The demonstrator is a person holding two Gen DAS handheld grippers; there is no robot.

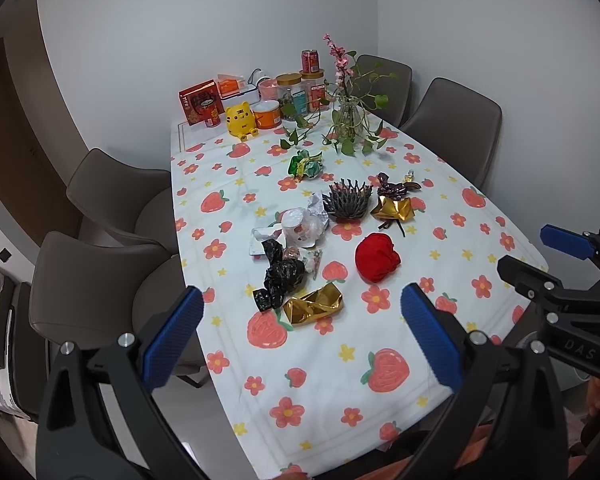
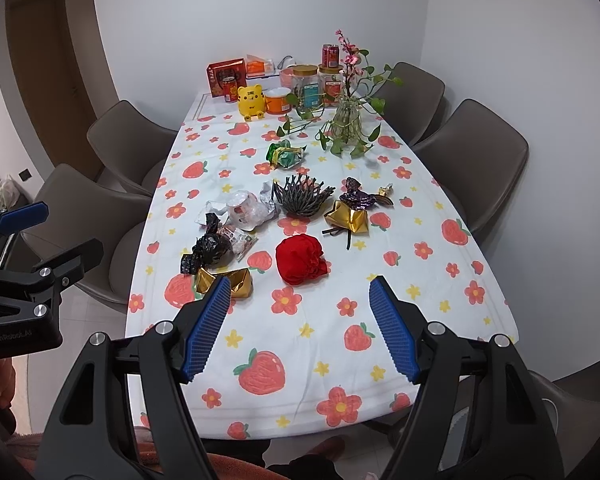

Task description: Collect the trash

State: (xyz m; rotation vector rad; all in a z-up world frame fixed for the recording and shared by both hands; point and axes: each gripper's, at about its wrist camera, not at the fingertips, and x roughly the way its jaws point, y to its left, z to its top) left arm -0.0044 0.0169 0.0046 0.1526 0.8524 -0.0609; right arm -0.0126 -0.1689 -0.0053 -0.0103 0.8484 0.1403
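Note:
Trash lies in the middle of a table with a strawberry-print cloth. Nearest are a gold foil wrapper, a crumpled black bag and a red crumpled ball. Behind them lie clear and white plastic wrappers, a dark spiky piece, a gold and purple wrapper and a green wrapper. My left gripper is open and empty, above the near table end. My right gripper is open and empty, beside it.
At the far end stand a vase of trailing plants, jars, cans, red boxes and a yellow toy. Brown chairs line both long sides. A wall closes the far end.

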